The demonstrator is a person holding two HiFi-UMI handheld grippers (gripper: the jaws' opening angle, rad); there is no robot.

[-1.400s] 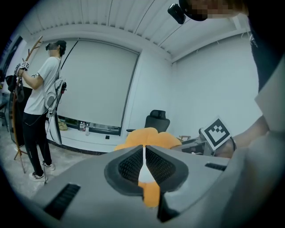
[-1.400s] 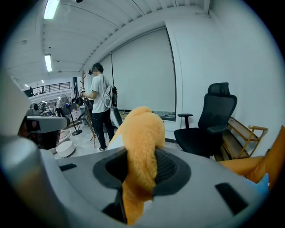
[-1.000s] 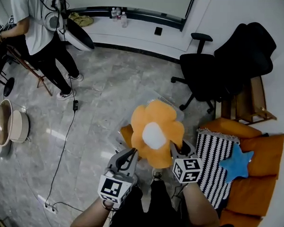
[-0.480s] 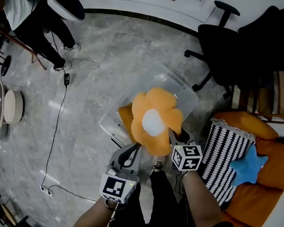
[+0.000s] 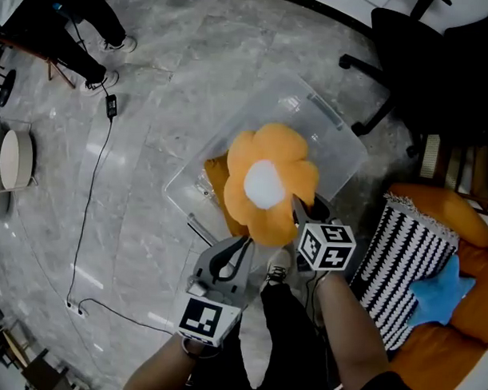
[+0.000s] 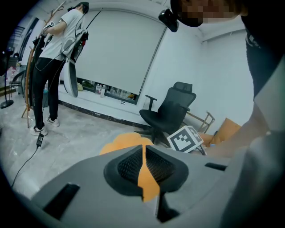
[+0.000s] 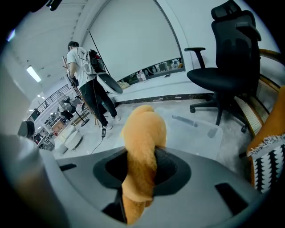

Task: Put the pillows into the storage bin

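The left tool point(image 5: 244, 248) is pressed together on only a thin sliver at the lower edge of the flower pillow point(image 5: 268, 183), while the right tool point(image 5: 298, 214) pinches a thick plush fold of one petal. The pillow hangs just ahead of both tools, above the clear storage bin point(image 5: 341, 150), which lies beyond and below them. The risk is that the left tool's slim bite slips. The pillow would then swing from the right tool and catch the bin's near rim instead of dropping inside.
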